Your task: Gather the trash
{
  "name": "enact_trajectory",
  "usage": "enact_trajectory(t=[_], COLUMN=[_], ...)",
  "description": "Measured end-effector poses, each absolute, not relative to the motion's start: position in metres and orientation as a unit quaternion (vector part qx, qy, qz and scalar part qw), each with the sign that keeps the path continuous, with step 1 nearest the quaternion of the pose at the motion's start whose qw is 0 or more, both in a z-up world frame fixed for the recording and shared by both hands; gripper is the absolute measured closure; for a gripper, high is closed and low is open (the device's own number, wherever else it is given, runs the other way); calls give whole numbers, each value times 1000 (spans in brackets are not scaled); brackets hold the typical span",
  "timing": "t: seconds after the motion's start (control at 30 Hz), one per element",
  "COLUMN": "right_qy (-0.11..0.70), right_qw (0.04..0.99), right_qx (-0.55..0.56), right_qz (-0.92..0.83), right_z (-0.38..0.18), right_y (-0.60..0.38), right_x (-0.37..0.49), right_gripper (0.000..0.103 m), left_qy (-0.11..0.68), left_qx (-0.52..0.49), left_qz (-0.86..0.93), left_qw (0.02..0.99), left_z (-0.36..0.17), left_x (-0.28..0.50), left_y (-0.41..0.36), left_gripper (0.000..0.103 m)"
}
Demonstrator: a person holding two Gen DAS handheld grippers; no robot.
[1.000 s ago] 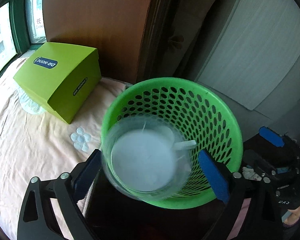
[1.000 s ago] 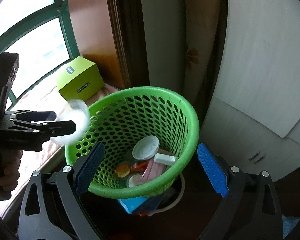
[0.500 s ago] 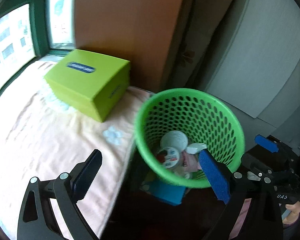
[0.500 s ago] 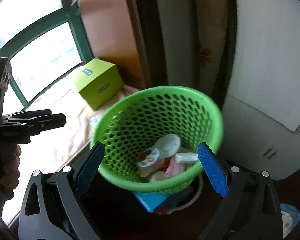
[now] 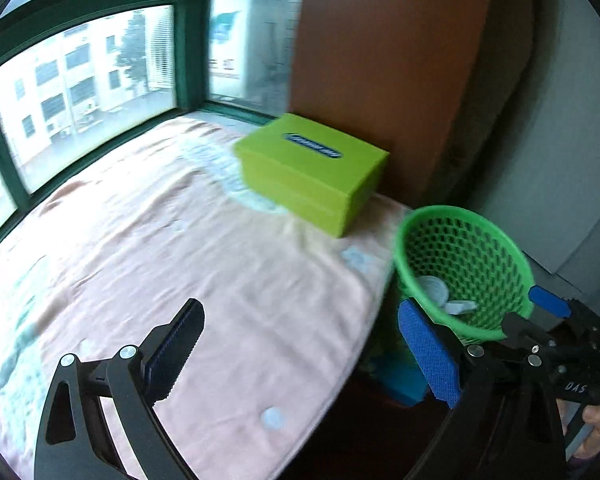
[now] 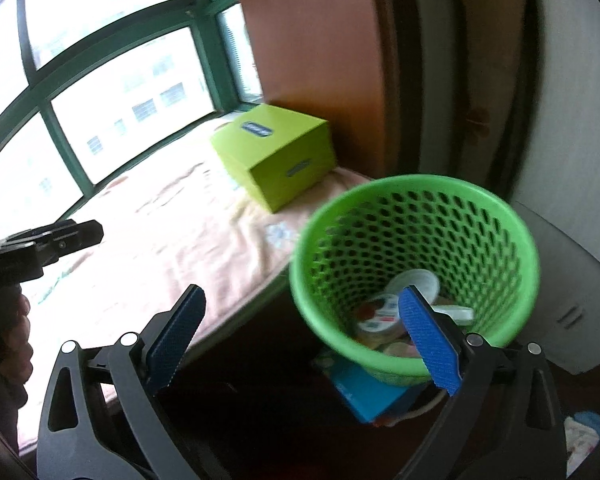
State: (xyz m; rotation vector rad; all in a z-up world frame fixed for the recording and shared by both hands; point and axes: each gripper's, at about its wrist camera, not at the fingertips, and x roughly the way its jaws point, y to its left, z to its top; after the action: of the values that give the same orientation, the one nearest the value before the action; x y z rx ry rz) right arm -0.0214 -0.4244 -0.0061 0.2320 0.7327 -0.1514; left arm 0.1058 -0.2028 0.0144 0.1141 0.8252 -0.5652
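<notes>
L gripper (image 5: 300, 354): fingers wide apart, nothing between them. Hangs over the peach cloth (image 5: 180, 248) in the lower half of the L wrist view; blue pad of one finger at lower right, dark pad at lower left.

R gripper (image 6: 302, 342): fingers also wide, nothing held. In its own view it sits at frame bottom, one pad overlapping the near rim of the green basket (image 6: 512, 240).

Basket: mesh-walled, centre-right of R wrist view, right edge of L wrist view. It stands just beside the cloth's edge, lower than the cloth surface. Trash inside: white lid (image 6: 416, 282) toward the back, a round printed cup (image 6: 378, 318) in front of it, a whitish flat piece (image 6: 458, 314) to the right; other bits below, too blurred to ID.

Blue box (image 6: 364, 396) under/at the basket's base, bottom centre of R view.

Green carton (image 5: 312, 172) w/ dark oval label rests on the cloth, upper centre, next to the brown panel (image 5: 388, 60). Windows (image 5: 84, 76) w/ green frames fill upper left.

Small pale round spot (image 5: 272, 418) on cloth, bottom centre of L view; can't tell if object or print.
</notes>
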Motion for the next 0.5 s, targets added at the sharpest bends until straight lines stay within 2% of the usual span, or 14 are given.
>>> enact_trajectory(t=[0.5], right_qy=[362], right_qw=[924], right_qx=[117], right_qz=[-38], right_z=[-4], right_y=[-364], right_x=[2], right_gripper=[5], left_qy=[375], left_qx=[27], left_qz=[-171], left_qw=[911], left_z=[16], left_x=[87], left_y=[-96], left_gripper=[8])
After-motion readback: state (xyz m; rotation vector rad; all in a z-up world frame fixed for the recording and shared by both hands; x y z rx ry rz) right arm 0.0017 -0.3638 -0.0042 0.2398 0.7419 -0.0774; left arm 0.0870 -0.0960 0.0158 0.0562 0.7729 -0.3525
